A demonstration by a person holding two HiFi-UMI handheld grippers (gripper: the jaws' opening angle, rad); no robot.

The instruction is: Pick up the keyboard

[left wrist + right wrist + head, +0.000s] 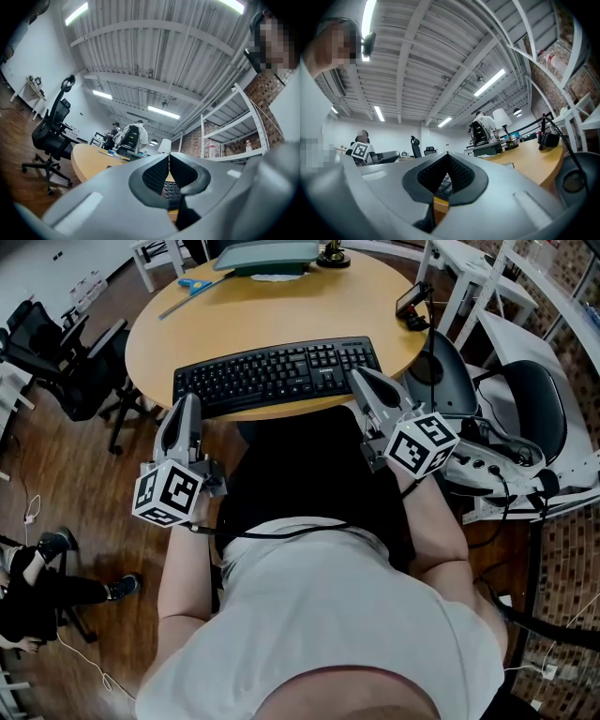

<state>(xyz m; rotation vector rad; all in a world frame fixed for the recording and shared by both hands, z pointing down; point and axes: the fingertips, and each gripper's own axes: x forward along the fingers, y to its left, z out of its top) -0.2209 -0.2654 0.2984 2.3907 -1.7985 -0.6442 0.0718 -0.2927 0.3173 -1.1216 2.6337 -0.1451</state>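
Observation:
A black keyboard (pixel 277 376) lies along the near edge of a round wooden table (pixel 281 320). My left gripper (pixel 190 401) hangs just below the table edge by the keyboard's left end, jaws shut with nothing between them. Over the keyboard's right front corner sits my right gripper (pixel 361 377), also shut and empty. In the left gripper view the fingertips of the left gripper (pixel 168 157) meet, and a strip of keyboard (pixel 172 190) shows below them. The right gripper (pixel 447 155) likewise frames a few keys of the keyboard (pixel 443 183) and the table edge.
At the table's far side lie a grey-green tray (pixel 267 254), a blue tool (pixel 197 284) and a lamp base (pixel 333 256); a small black device (pixel 412 304) sits at the right rim. Office chairs stand left (pixel 66 362) and right (pixel 525 399). Another person's legs (pixel 37 587) are at lower left.

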